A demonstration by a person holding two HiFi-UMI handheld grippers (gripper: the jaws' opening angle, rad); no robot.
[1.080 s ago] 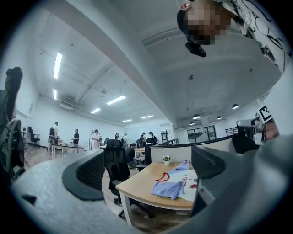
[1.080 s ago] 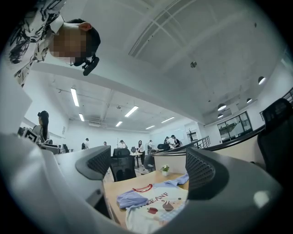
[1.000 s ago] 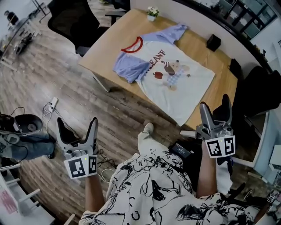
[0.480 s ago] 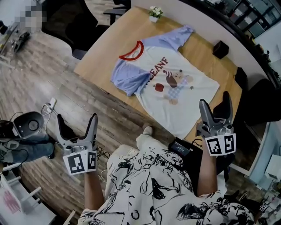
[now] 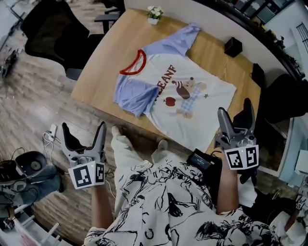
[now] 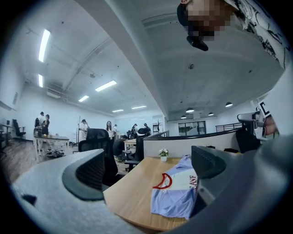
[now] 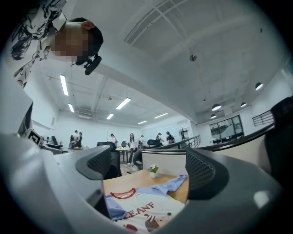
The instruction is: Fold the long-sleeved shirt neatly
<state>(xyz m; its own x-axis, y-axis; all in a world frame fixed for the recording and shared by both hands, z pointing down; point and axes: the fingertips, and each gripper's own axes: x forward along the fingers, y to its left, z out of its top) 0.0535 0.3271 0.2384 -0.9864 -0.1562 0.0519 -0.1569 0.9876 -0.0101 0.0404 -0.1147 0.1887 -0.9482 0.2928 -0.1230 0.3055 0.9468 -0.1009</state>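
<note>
Left tool point(image 5: 83, 129): jaws wide apart, nothing between them, over the floor and well short of the table point(image 5: 103, 57). The long-sleeved shirt point(image 5: 185, 91) lies print-up on the table. Its near sleeve point(image 5: 134, 93) is bunched by the table edge and its far sleeve point(image 5: 180, 41) stretches toward the flower pot point(image 5: 153, 14). Right tool point(image 5: 235, 109): jaws also spread and empty, near the hem corner, not touching. Folding not started.

Risks:
- Fold over that bunched near sleeve without flattening it and you'll likely trap a lump.
- The hem sits right at the table edge, so a tug your way could drag the shirt off.

Can't see the near sleeve's cuff, which is tucked under. Can't tell if the hem overhangs. In the left gripper view, 1 jaw covers part of the shirt.
</note>
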